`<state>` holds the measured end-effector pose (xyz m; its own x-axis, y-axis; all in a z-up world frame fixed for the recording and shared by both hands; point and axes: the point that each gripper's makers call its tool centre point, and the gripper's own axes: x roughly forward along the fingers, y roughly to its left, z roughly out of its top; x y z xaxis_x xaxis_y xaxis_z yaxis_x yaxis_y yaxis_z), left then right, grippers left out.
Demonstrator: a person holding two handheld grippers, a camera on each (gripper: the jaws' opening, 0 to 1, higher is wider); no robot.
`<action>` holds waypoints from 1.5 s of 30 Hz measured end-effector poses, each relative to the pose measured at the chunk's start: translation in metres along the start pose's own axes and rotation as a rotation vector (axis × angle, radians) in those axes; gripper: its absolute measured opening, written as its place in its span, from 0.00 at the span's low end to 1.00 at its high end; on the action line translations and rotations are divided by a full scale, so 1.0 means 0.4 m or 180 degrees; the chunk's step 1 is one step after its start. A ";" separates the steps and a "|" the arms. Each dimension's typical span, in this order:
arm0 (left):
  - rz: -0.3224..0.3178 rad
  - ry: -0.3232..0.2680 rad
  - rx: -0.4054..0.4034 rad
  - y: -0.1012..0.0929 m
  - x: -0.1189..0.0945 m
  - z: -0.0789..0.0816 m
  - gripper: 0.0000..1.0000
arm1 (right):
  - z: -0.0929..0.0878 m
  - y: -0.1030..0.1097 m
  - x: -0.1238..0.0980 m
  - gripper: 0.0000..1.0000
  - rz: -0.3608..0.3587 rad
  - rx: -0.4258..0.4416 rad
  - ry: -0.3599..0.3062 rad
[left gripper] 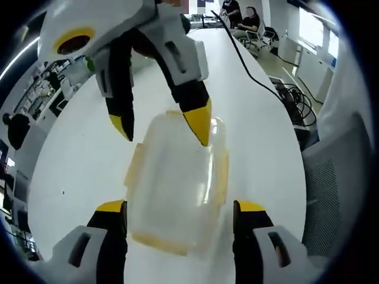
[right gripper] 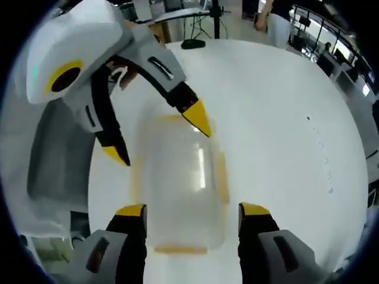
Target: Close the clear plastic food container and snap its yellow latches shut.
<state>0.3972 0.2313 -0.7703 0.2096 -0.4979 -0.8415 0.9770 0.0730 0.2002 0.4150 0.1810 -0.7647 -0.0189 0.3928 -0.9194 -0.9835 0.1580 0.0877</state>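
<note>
White worktop [left gripper: 77, 171] carries the clear plastic food container [left gripper: 177, 189], lid on, with yellow latches [left gripper: 222, 177] along its edges. From the left gripper view I see my left gripper [left gripper: 180, 216] with jaws spread apart, straddling the container's near end, gripping nothing. My right gripper [left gripper: 163, 127] comes in from the far side, jaws parted, one yellow tip touching or just above the lid. Right gripper view, blurred, shows the same container [right gripper: 177, 183] between my right gripper [right gripper: 192, 219] jaws.
</note>
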 end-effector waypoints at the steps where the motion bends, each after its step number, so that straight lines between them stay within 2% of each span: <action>1: -0.0008 0.0006 -0.0003 0.004 0.000 -0.003 0.74 | -0.002 0.004 -0.002 0.63 -0.0005 -0.0012 0.0003; 8: -0.0045 0.0070 0.0007 0.021 0.011 -0.022 0.77 | -0.011 0.023 -0.012 0.68 -0.0046 -0.0006 -0.0023; 16: -0.0139 0.0112 0.0038 0.019 0.031 -0.027 0.79 | -0.051 0.036 -0.003 0.73 -0.0197 -0.0123 0.0112; 23: -0.0176 0.0164 0.0083 0.018 0.049 -0.033 0.80 | -0.065 0.043 0.019 0.80 -0.0337 -0.0163 0.0132; 29: -0.0198 0.0196 0.0120 0.017 0.055 -0.034 0.81 | -0.072 0.035 0.031 0.79 -0.0430 -0.0149 0.0143; 32: -0.0202 0.0203 0.0131 0.017 0.058 -0.035 0.82 | -0.083 0.037 0.039 0.77 -0.0426 -0.0220 0.0230; 45: -0.0212 0.0227 0.0138 0.016 0.059 -0.036 0.82 | -0.081 0.034 0.041 0.75 -0.0445 -0.0180 0.0194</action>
<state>0.4088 0.2326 -0.7962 0.1479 -0.4376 -0.8869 0.9867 0.0036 0.1628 0.3956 0.1602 -0.7910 0.1098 0.3145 -0.9429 -0.9859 0.1553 -0.0630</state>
